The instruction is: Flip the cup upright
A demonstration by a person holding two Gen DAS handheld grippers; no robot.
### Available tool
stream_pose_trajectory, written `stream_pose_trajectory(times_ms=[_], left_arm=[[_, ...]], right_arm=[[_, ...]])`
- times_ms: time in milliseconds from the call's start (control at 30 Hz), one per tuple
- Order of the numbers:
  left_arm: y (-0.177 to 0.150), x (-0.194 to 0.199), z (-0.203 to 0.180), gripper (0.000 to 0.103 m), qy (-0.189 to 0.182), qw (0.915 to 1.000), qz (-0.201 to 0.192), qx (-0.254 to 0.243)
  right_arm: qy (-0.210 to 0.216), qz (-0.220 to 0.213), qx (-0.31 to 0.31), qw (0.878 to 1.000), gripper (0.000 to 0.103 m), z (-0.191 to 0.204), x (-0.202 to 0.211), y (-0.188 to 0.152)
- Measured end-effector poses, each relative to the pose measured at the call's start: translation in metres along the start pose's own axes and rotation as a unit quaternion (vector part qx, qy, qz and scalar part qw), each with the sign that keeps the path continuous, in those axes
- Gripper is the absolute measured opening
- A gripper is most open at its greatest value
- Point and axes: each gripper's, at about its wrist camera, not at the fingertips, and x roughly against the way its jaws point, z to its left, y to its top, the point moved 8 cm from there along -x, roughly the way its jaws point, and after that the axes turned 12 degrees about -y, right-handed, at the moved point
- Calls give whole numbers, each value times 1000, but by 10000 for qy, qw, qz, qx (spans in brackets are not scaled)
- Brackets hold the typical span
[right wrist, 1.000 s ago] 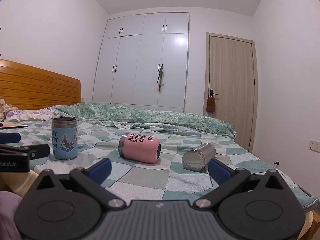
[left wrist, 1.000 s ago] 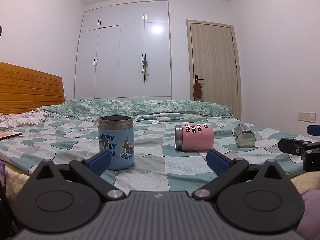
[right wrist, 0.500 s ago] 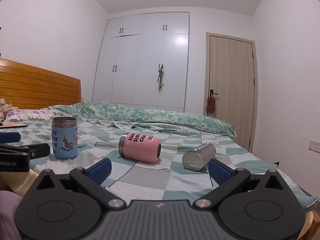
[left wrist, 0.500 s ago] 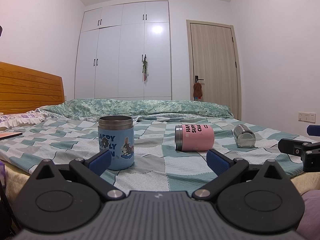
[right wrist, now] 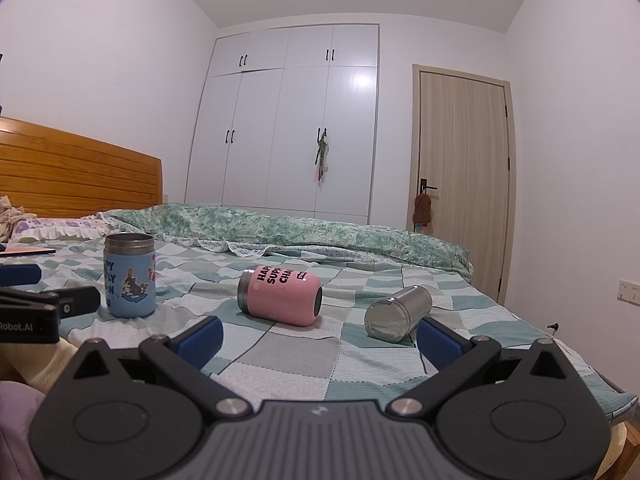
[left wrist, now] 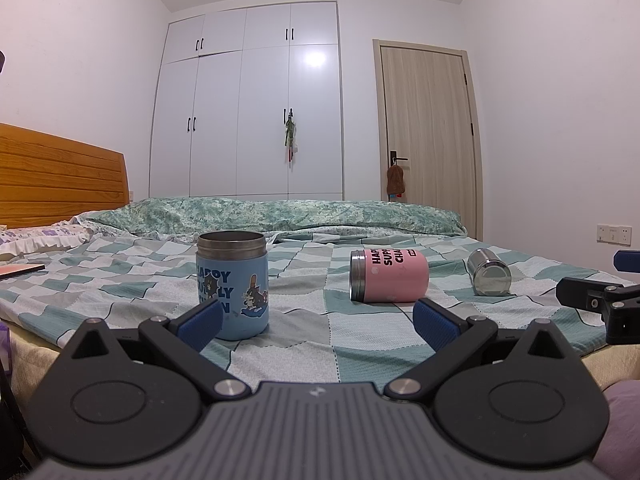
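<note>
Your left gripper (left wrist: 316, 318) and right gripper (right wrist: 320, 332) both hover at the near edge of the bed (left wrist: 360, 336), fingers spread wide and holding nothing. On the checked bedspread you have 3 cups: the blue cartoon-printed steel cup (left wrist: 232, 284) stands upright, the pink lettered steel cup (left wrist: 389, 276) lies on its side mid-bed, and the plain silver steel cup (right wrist: 398, 312) lies toppled nearer the right edge.
</note>
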Motion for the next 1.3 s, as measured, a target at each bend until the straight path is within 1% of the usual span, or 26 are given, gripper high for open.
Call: stream_pose_trajectory(times_ms=[833,967,1067,1133,1200,1300], left_arm=[[-1,-1,0,103,-21,10000,38,14],[5,-10,-10,103,-315,9992,258,-54],[21,-23,-17,103,-521,9973,374,-357],[34,-36,-23,103,-693,9946,447,-636],[46,-54,-29,103,-928,9898,630,-882],[57,-87,-30,103,-1185,9828,975,-1030]], right_arm=[[5,40,3,10000,103,4,-1,-3],[124,171,-19,9998,103,5,-5,0],[183,289,-109,9994,103,1,-14,6],[201,391,-120,9990,103,-1,-24,11],[228,475,-102,9986,103,-2,-34,16],[236,604,-47,9979,103,-4,-53,24]])
